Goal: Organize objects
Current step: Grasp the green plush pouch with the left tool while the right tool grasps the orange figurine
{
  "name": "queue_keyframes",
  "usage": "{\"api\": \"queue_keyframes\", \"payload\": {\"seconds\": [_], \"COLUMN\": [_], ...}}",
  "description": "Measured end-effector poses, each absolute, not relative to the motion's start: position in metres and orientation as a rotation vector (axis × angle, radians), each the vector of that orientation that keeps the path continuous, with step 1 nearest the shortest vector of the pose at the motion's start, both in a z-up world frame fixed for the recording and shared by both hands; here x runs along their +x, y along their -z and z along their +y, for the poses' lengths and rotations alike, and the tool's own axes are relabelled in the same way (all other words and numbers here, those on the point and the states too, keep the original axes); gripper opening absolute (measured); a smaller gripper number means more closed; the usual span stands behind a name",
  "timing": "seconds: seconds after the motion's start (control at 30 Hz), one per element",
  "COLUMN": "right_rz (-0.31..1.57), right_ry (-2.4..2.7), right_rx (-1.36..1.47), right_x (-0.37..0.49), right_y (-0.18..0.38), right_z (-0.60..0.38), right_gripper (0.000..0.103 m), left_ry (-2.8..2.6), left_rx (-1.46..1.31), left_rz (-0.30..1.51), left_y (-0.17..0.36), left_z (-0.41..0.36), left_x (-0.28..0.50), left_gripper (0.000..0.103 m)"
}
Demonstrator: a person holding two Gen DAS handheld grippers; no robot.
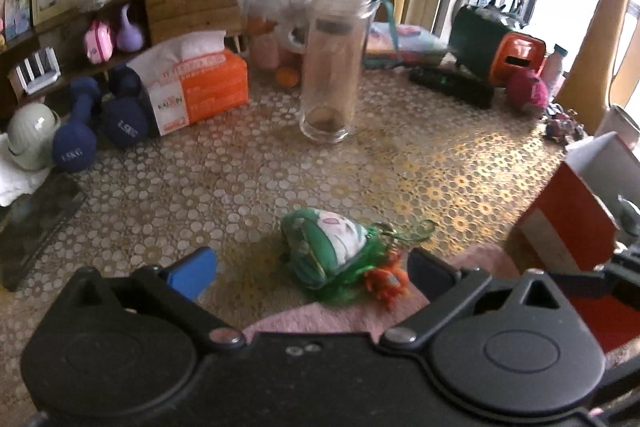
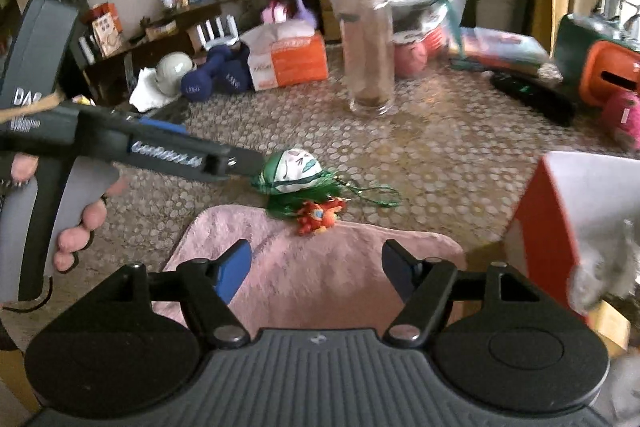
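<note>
Little of the tidying could be judged as done. The table (image 1: 400,155) was crowded: a tissue box (image 1: 204,83), dumbbells (image 1: 100,123), a tall glass jar (image 1: 332,67) and a red box (image 1: 568,227) were spread well apart across it. A green pouch (image 1: 324,251) was seen lying at the near edge, touching a pink cloth (image 2: 320,267), with a small orange charm (image 2: 320,215) resting on that cloth.

The left gripper (image 1: 312,271) was spread wide and empty, its fingers set either side of the pouch without pressing it. The right gripper (image 2: 316,263) was released too, nothing between its fingers, poised over the cloth. The pouch was judged the likely next pick; nearly all sorting remained.
</note>
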State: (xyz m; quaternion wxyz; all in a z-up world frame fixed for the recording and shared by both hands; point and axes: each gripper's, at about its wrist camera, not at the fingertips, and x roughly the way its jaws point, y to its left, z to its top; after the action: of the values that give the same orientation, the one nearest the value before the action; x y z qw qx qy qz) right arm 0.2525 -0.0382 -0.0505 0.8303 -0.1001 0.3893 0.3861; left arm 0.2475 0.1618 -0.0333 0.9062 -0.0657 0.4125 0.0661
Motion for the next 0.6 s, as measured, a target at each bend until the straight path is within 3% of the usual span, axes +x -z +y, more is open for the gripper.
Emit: {"api": "queue_keyframes", "payload": {"seconds": [0.6], "right_rz": [0.869], "right_ry": [-0.827], "right_rx": [-0.265], "right_x": [0.301], "right_y": [0.114], "right_z": [0.018], "right_gripper": [0.072], "left_ry": [-0.110], "left_rx": [-0.197], "left_rz": [0.947], "left_y": [0.089], "left_z": [0.178], "left_x": [0.309], "left_gripper": [0.101]}}
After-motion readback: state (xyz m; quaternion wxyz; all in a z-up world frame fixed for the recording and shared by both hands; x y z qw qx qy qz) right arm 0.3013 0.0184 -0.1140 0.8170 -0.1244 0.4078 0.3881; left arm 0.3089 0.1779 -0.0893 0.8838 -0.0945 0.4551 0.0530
